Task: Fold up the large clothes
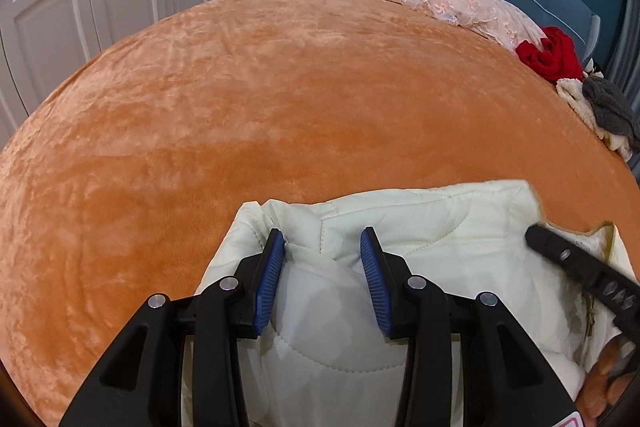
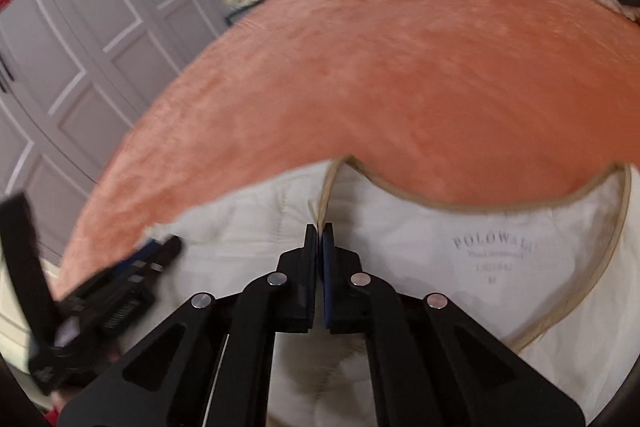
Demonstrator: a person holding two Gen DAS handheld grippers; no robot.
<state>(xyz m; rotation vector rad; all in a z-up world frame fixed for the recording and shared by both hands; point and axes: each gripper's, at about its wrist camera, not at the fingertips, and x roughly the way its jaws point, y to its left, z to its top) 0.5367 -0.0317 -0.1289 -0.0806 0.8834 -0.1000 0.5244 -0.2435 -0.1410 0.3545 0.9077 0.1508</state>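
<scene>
Early in the fold: the cream quilted padded jacket [image 1: 420,247] lies at the near edge of the orange plush bed cover [image 1: 280,99], gripped at one point only.

Left tool [image 1: 323,241] stands wide open over a rumpled part of the jacket, blue pads [image 1: 272,279] either side of a raised fold, nothing pinched; right tool [image 2: 319,231] is closed tight on the beige-trimmed neckline edge [image 2: 320,211], beside the printed label [image 2: 494,255]; next, I judge, the left must close on its fold so both can lift and spread the jacket flat.
</scene>
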